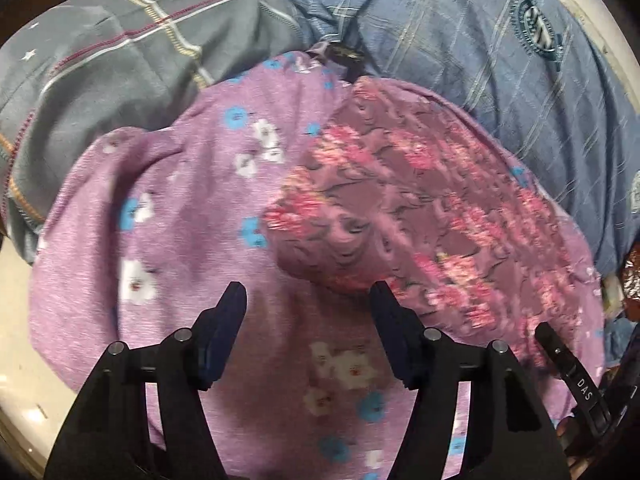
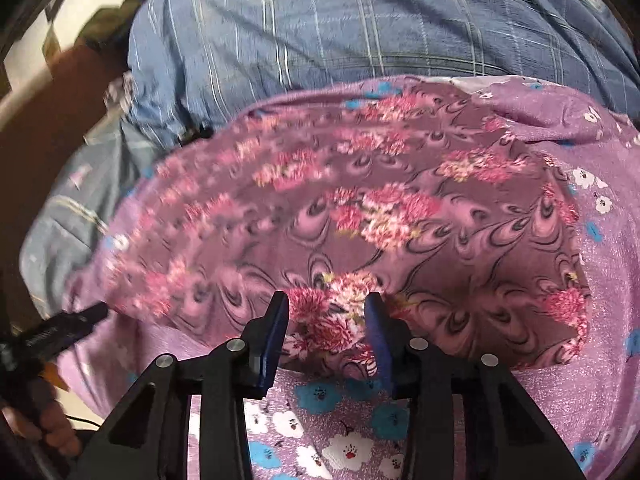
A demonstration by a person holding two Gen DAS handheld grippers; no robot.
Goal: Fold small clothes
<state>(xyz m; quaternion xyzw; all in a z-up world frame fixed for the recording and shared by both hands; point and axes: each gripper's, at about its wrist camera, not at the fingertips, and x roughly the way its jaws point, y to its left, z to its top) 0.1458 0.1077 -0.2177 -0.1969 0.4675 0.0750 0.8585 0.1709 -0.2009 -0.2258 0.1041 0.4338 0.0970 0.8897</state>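
The left gripper [image 1: 306, 300] hangs over the lilac cloth [image 1: 160, 240], jaws apart, gripping nothing. The right gripper [image 2: 326, 308] has its jaws apart astride the near edge of the mauve floral cloth [image 2: 360, 208]; contact is unclear. The mauve cloth lies on the lilac one, beside blue checked fabric [image 2: 320, 32]. Motion blur smears the mauve cloth's far edge; both grippers' bases are cut off by the frame

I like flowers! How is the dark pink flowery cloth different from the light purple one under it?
The dark pink flowery cloth has swirls and pink blossoms; the light purple cloth has white and blue flowers. The dark pink flowery cloth lies on top and looks smaller; the light purple cloth spreads out underneath. Both are flowery fabric.
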